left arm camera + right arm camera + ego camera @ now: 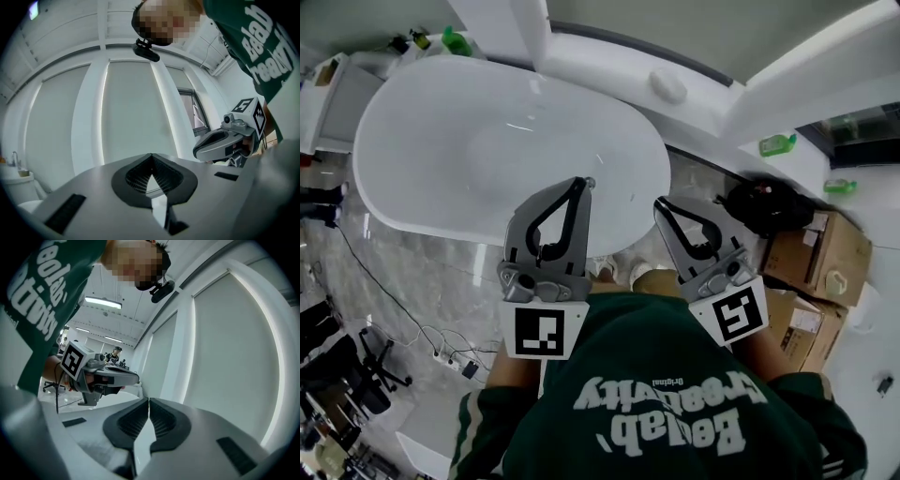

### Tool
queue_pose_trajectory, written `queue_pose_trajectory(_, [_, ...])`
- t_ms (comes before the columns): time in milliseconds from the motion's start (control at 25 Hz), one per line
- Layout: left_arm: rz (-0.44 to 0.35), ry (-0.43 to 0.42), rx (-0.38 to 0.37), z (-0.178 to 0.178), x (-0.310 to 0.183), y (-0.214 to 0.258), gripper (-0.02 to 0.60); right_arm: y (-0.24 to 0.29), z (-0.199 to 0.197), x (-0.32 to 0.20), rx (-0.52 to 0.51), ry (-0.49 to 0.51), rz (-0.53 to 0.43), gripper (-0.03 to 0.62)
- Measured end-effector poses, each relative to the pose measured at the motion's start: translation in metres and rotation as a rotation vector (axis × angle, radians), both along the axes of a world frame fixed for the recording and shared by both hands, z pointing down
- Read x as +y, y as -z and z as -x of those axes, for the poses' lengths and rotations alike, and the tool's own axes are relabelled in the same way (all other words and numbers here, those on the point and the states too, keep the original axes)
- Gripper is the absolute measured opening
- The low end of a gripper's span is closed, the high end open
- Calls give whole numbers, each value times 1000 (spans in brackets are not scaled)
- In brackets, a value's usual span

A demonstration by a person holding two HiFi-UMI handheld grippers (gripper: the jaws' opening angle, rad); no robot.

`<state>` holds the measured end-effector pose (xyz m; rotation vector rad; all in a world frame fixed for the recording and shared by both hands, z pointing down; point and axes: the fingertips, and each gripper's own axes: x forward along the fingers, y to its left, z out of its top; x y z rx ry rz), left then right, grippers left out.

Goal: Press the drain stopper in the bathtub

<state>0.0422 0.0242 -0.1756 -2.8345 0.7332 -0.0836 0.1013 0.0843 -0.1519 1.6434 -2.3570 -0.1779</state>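
Observation:
A white oval bathtub (497,141) fills the upper left of the head view. I cannot make out a drain stopper in its basin; a small grey knob (590,181) sits on the near rim. My left gripper (581,182) is shut and empty, its tips over that rim beside the knob. My right gripper (661,203) is also shut and empty, just right of the tub over the floor. In the left gripper view the left gripper (151,155) points level at white wall panels, with the right gripper (224,139) beside it. In the right gripper view the right gripper (148,400) faces the same wall.
Cardboard boxes (817,255) and a black round object (766,206) stand at the right. Green bottles (778,143) sit on the ledge, another (457,41) behind the tub. Cables and a power strip (450,358) lie on the marble floor at left. My feet (614,272) stand by the tub.

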Motion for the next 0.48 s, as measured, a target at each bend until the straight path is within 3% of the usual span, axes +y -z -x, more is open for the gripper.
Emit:
queue_pose_trajectory(160, [-9, 12, 8, 6, -9, -3, 9, -9, 10, -8, 51, 72, 43, 15])
queue_pose_trajectory(320, [-26, 42, 4, 9, -13, -3, 9, -8, 9, -20, 147, 60, -8, 16])
queue_pose_trajectory(480, [-57, 74, -10, 10, -17, -4, 9, -7, 16, -33, 161, 71, -52, 15])
